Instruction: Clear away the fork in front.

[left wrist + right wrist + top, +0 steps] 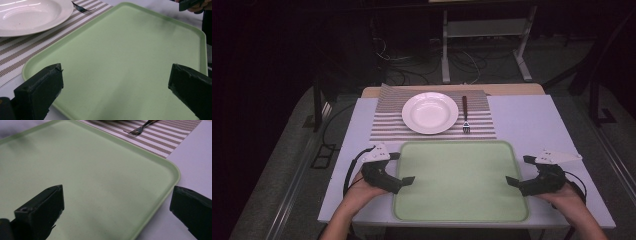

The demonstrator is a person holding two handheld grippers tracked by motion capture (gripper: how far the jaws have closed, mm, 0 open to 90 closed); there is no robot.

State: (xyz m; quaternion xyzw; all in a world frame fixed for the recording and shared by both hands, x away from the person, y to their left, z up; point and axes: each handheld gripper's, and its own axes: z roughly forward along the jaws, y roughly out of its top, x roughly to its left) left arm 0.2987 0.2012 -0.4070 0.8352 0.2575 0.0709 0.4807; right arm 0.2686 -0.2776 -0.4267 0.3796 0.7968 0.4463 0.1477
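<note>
A light green tray (pixel 462 180) lies flat on the near part of a white table (pixel 522 120). It is a big tray with round corners and a low rim, and it has nothing on it.

The left gripper (pixel 399 170) sits at the tray's 9 o'clock side. A hand (pixel 357 192) holds it from behind. Its jaws are spread wide apart and grasp nothing. In the left gripper view, the left gripper (pixel 115 85) hangs over the tray (pixel 140 50), with one jaw over the tray's edge and the other jaw over the green floor. I cannot tell if the jaws touch the tray.

The right gripper (pixel 518 171) sits at the tray's 3 o'clock side, held by the other hand (pixel 567 197). Its jaws are wide apart too, with nothing between them but the tray's edge below. In the right gripper view, the right gripper (pixel 117 205) has one jaw over the tray (pixel 87 170) and one jaw over the white table (pixel 195 157).

At the tray's 12 o'clock lies a striped placemat (pixel 387 122). A white plate (pixel 430 112) rests on the mat. A fork (pixel 465 115) lies just beside the plate, at the plate's 3 o'clock, with its prongs pointing toward the tray. The plate and the fork do not touch the tray.
</note>
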